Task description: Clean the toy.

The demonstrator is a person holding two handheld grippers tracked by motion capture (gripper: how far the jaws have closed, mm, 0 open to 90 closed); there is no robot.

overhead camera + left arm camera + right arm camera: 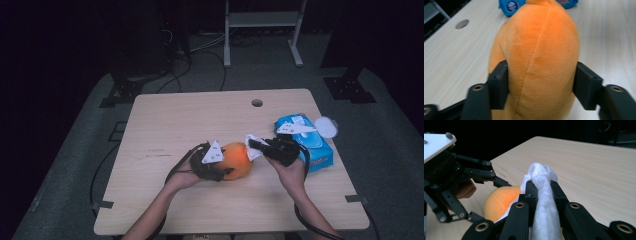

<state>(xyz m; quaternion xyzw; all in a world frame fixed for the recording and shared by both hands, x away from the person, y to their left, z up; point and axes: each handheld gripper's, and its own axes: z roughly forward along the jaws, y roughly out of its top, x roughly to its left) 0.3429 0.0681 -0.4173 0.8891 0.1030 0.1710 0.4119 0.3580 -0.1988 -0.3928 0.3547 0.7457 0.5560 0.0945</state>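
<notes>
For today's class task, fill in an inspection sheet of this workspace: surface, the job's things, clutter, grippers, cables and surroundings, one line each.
Surface: pale wooden table with a round hole near its far edge.
Job's things: orange plush toy near the table's middle; white wipe beside it.
Clutter: blue wipe pack, lid flipped open, at the right side.
Grippers: left gripper clamps the plush toy on both sides; right gripper is shut on the wipe, close to the toy.
Cables: black cable hanging off the left edge; more on the floor behind.
Surroundings: grey floor, dark room, white frame legs at the back.
</notes>
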